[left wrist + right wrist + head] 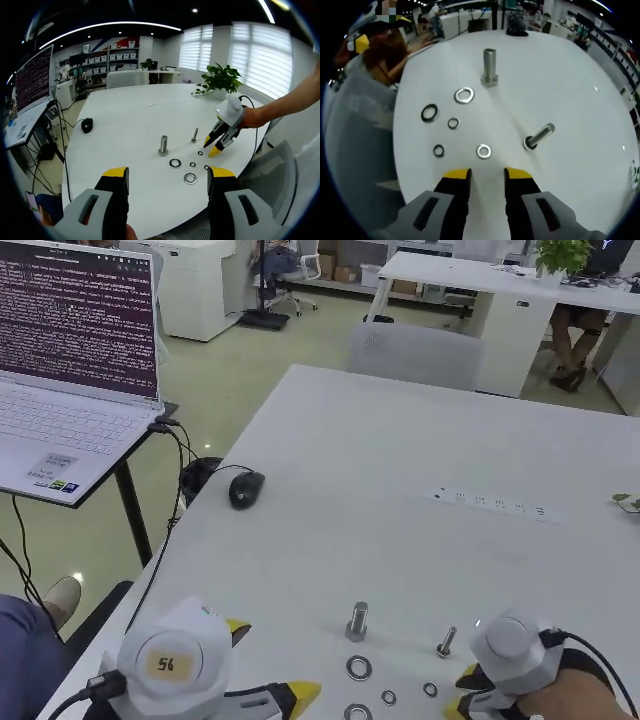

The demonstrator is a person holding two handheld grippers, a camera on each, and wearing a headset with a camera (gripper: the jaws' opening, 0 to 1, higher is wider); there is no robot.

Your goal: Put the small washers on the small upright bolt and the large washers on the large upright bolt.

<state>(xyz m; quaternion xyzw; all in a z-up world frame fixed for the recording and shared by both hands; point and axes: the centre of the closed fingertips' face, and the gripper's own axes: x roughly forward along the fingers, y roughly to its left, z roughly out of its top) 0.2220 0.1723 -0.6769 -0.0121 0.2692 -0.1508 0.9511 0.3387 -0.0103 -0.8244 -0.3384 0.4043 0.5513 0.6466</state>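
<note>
On the white table point(400, 470) the large upright bolt point(357, 621) stands left of the small upright bolt point(446, 642). Two large washers point(359, 668) point(357, 712) and small washers point(388, 697) point(430, 690) lie flat in front of them. My left gripper point(272, 660) is wide open at the near left edge, well short of the washers point(175, 163); its own view looks past its gripper tips point(167, 175) to both bolts point(163, 145) point(194, 135). My right gripper point(487, 175) is narrowly open and holds nothing, just short of a small washer point(483, 150) and beside the small bolt point(538, 136).
A black mouse point(246, 488) and a power strip point(490, 503) lie farther back on the table. An open laptop point(70, 340) sits on a stand to the left. A grey chair point(415, 352) is at the far edge, and a potted plant point(220, 80) at a corner.
</note>
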